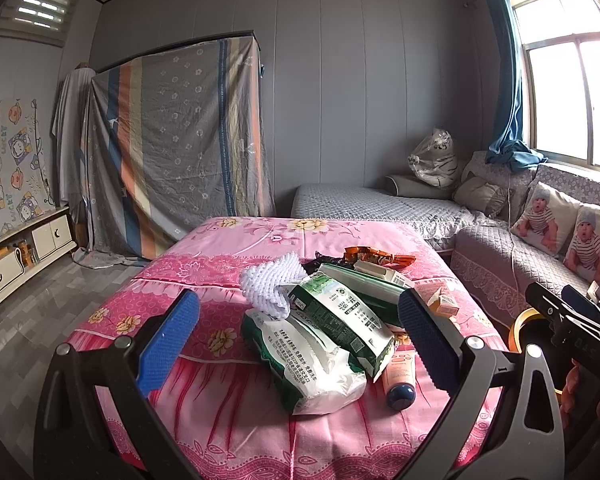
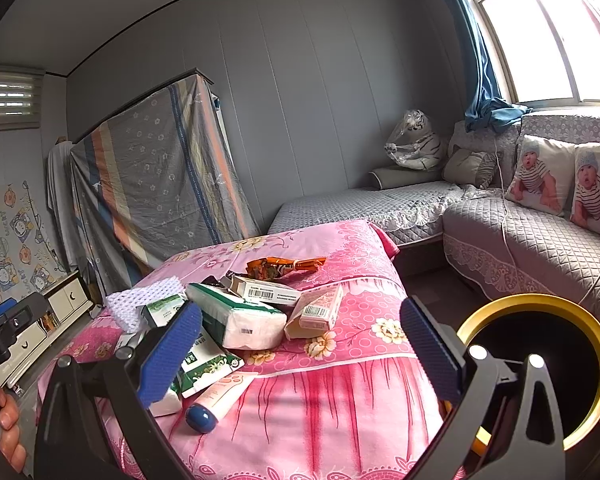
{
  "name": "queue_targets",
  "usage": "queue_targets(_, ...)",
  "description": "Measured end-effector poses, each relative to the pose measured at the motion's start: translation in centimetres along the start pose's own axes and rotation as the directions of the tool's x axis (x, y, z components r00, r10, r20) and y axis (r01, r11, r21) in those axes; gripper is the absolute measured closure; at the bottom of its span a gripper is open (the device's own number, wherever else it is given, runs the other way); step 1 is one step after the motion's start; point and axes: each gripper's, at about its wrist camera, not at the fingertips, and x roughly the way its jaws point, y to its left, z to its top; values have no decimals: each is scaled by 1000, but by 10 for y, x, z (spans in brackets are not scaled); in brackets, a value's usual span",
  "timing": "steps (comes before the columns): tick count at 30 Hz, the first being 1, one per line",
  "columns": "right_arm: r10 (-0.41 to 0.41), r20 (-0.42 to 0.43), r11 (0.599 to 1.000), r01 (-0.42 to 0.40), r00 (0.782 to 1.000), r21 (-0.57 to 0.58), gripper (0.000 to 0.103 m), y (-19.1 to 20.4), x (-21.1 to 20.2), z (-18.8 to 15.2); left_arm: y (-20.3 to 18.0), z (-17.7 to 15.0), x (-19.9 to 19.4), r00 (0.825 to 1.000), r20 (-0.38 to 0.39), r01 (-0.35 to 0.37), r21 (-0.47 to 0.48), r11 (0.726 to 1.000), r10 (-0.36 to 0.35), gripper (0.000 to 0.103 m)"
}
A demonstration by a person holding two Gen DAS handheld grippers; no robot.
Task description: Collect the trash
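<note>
A heap of trash lies on the pink flowered table cover (image 1: 220, 248): green-and-white tissue packs (image 1: 312, 360), a white foam net (image 1: 276, 284), an orange snack wrapper (image 1: 380, 258), small cartons (image 1: 442, 300) and a pink tube with a dark blue cap (image 1: 398, 380). My left gripper (image 1: 300, 344) is open, its blue pads either side of the tissue packs, holding nothing. My right gripper (image 2: 300, 352) is open over the cover, right of the tube (image 2: 220, 398) and below a pink carton (image 2: 316, 312). A black bin with a yellow rim (image 2: 540, 376) stands at the table's right.
A grey quilted sofa (image 2: 520, 240) with baby-print cushions runs along the right under the window. A striped sheet covers a wardrobe (image 1: 180, 144) at the back. A white low cabinet (image 1: 24, 256) lines the left wall. Grey floor lies between.
</note>
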Motion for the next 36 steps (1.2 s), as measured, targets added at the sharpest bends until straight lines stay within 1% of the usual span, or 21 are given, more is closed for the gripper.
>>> queue_targets(5,-8,2,1000,8,1000,-1,7,-1,1,1,1,0,0,1000,-10,2,-2,1000,-2,8)
queue_targets(8,-34,16,999,34,999,-12,7,-3,0,3,4,-3,0,999,-17,29,-14,999,-30,8)
queue_targets(9,-42,25,999,43,999,-15,7,-4,1,5,5,-5,1,999,-22,45,-15,999,-45,8)
queue_targets(11,-34,34,999,35,999,-32,7,-9,4,9,7,-8,3,994,-31,104,-23,994,-105,8)
queue_targets(14,-24,17,996,26,1000,-86,7,-12,13,15,6,-13,10,981,-69,179,-30,983,-181,8)
queue_targets(16,24,0,990,-24,1000,-136,7,-13,18,16,4,-14,14,973,-89,210,-29,977,-212,8)
queue_targets(17,49,-20,985,-52,999,-167,7,-11,21,16,4,-14,16,973,-94,212,-20,977,-213,8)
queue_targets(18,68,-62,974,-80,996,-214,7,-8,26,16,4,-15,19,973,-102,206,-10,978,-206,8)
queue_targets(19,63,-96,963,-86,993,-256,7,-4,31,14,5,-15,23,975,-113,195,-1,981,-194,8)
queue_targets(21,38,-138,954,-77,990,-290,7,-3,41,12,7,-15,35,978,-141,161,19,987,-157,8)
queue_targets(23,54,-213,952,-114,976,-284,7,-3,55,7,11,-16,48,977,-171,142,61,988,-130,8)
queue_targets(25,78,-275,956,-150,958,-252,7,-5,66,4,16,-19,62,975,-205,104,110,988,-80,8)
queue_targets(26,90,-299,959,-164,950,-231,7,-6,71,3,20,-21,68,972,-222,102,130,986,-72,8)
queue_targets(27,107,-320,961,-180,941,-209,7,-7,76,2,24,-22,73,967,-240,117,141,983,-81,8)
queue_targets(29,153,-373,966,-218,915,-136,7,-11,89,4,35,-21,79,960,-258,149,134,980,-111,8)
queue_targets(31,210,-417,969,-244,884,-31,7,-22,112,12,48,-16,79,955,-242,198,90,976,-172,8)
queue_targets(32,221,-446,971,-239,867,16,7,-28,126,15,55,-11,79,955,-225,211,66,975,-191,8)
queue_targets(35,241,-533,969,-176,811,171,7,-48,170,25,72,4,86,954,-185,243,11,970,-237,8)
queue_targets(36,246,-560,966,-154,791,206,10,-52,183,27,78,9,90,953,-175,250,4,968,-246,8)
